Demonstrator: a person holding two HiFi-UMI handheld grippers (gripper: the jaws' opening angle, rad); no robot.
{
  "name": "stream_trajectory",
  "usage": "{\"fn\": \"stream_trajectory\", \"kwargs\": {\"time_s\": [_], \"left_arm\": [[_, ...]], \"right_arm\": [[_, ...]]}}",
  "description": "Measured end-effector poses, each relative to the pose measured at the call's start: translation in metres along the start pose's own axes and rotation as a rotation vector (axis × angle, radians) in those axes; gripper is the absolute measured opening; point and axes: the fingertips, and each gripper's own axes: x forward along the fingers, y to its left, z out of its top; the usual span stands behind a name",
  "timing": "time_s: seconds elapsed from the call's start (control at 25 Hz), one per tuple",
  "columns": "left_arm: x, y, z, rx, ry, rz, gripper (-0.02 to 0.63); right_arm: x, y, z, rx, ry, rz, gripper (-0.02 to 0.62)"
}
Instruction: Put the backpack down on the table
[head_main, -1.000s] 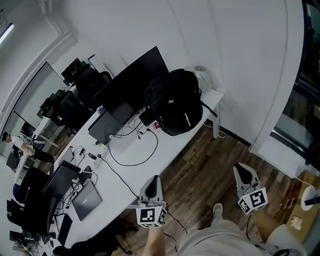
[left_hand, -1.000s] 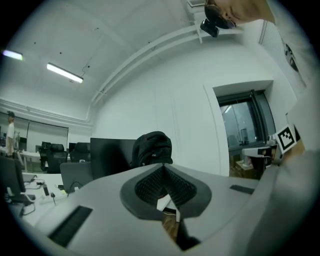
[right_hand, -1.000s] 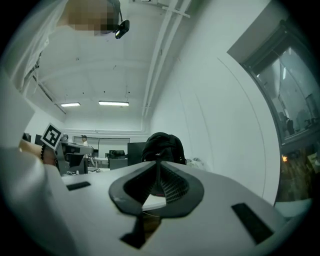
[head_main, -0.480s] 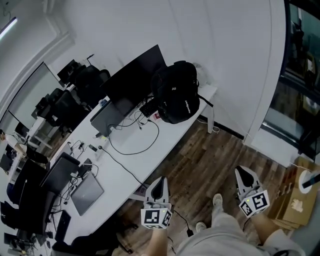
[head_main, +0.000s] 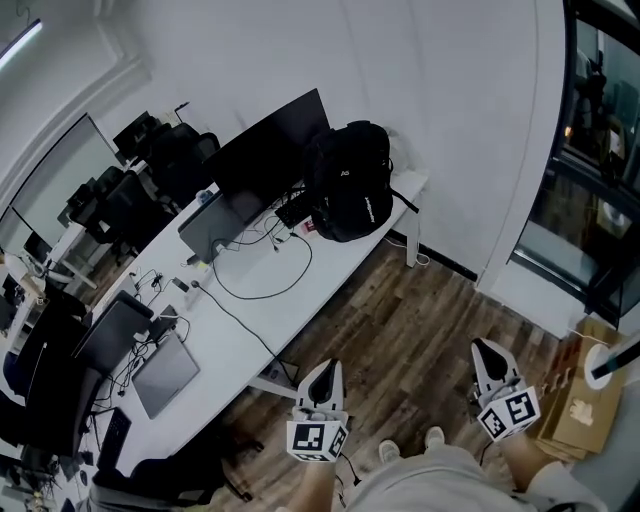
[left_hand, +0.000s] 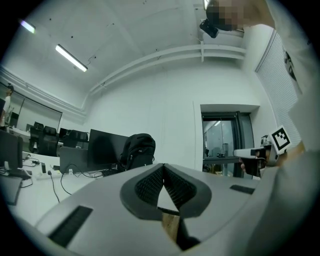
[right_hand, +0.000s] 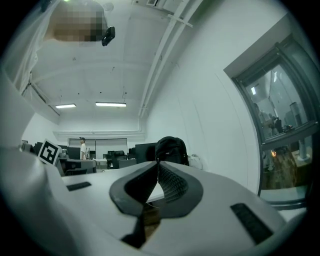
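The black backpack (head_main: 348, 185) stands upright on the far end of the long white table (head_main: 290, 305), beside the wall. It also shows small in the left gripper view (left_hand: 138, 150) and just above the jaws in the right gripper view (right_hand: 170, 146). Both grippers hang over the wooden floor, well away from the table and the pack. My left gripper (head_main: 325, 369) is shut with nothing in it, its tips meeting (left_hand: 163, 165). My right gripper (head_main: 485, 349) has just been closing; its tips touch (right_hand: 158, 163) with nothing between them.
A large dark monitor (head_main: 265, 155) stands left of the backpack, with a laptop (head_main: 210, 225), cables and a second closed laptop (head_main: 165, 362) along the table. Office chairs (head_main: 150, 180) crowd the far side. A cardboard box (head_main: 580, 400) lies at the right by glass doors (head_main: 600, 170).
Both grippers have drawn back from the table toward the lower edge of the head view. The table and backpack now look farther off; the backpack has stayed in place.
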Motion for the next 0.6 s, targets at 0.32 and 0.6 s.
{"fn": "stream_trajectory", "kwargs": {"time_s": [0.32, 0.6], "left_arm": [[0.002, -0.031, -0.007, 0.007, 0.01, 0.013, 0.009], [0.013, -0.051, -0.001, 0.039, 0.005, 0.0, 0.009]], "right_arm": [[-0.025, -0.02, 0.01, 0.015, -0.012, 0.002, 0.017], [-0.03, -0.027, 0.012, 0.005, -0.013, 0.015, 0.014]]}}
